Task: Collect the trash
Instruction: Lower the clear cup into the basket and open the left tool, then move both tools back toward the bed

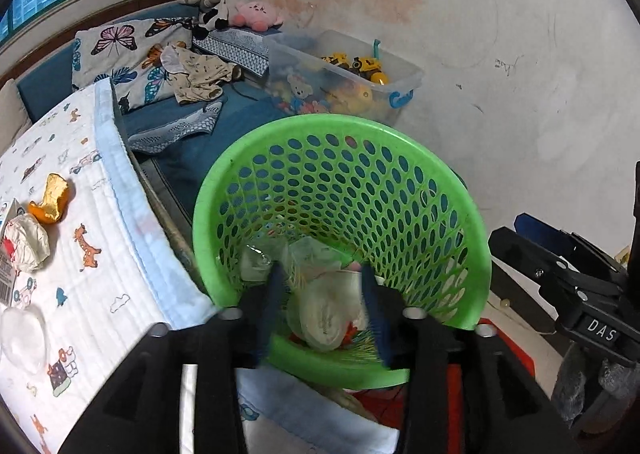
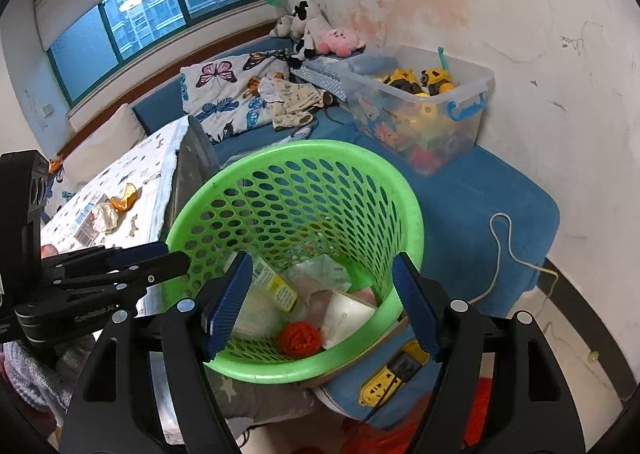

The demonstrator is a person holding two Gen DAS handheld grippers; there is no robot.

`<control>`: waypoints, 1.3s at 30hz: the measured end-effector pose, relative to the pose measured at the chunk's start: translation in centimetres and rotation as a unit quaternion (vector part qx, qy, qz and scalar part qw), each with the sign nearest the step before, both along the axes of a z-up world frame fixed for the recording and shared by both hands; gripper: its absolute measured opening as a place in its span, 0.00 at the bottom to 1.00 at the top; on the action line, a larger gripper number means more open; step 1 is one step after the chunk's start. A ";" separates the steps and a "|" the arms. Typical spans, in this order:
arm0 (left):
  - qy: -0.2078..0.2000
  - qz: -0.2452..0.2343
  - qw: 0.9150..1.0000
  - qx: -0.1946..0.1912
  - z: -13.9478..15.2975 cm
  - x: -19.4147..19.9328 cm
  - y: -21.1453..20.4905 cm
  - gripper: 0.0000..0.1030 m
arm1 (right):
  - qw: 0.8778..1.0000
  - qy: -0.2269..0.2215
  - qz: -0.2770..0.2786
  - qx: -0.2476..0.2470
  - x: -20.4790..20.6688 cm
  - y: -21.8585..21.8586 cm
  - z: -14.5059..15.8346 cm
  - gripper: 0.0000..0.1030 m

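Both the left tongs (image 1: 324, 294) and right tongs (image 2: 324, 302) gape empty over the round green perforated plastic basket (image 2: 300, 181) of crumpled wrappers, while an orange peel (image 1: 52, 199) and a crumpled white paper wad (image 1: 28, 242) lie near the printed-cloth worktop (image 1: 104, 254) edge.

Green basket (image 2: 320, 189): glossy perforated plastic. Toy bin (image 2: 440, 109): clear plastic. Wall (image 2: 520, 33): matt, stained.

green basket (image 2: 304, 189) mouth open above; table edge (image 1: 120, 157) crowds its left side
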State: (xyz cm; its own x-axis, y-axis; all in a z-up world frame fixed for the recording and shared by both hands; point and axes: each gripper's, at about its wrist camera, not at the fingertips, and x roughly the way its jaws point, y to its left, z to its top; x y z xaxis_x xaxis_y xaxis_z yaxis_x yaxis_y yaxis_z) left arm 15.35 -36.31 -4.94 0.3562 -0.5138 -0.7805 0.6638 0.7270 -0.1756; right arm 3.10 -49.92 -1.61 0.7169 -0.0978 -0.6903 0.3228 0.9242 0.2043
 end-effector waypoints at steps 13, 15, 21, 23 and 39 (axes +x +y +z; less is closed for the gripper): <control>-0.014 0.073 0.997 -0.011 1.7 -0.5 8.1 0.48 | 0.999 -0.003 0.051 0.004 1.5 4.2 0.3 0.73; -0.015 0.089 0.996 -0.013 1.9 -0.3 9.6 0.48 | 0.998 -0.003 0.062 0.004 2.1 5.2 0.4 0.73; -0.024 0.148 0.989 -0.008 2.1 0.2 15.7 0.48 | 0.994 -0.001 0.105 0.002 4.0 8.8 0.5 0.73; -0.028 0.164 0.986 -0.006 2.1 0.3 17.3 0.48 | 0.993 -0.001 0.116 0.002 4.6 9.9 0.5 0.73; -0.019 0.312 0.950 -0.008 1.5 2.2 31.3 0.48 | 0.972 0.013 0.235 -0.005 10.0 20.5 -0.2 0.73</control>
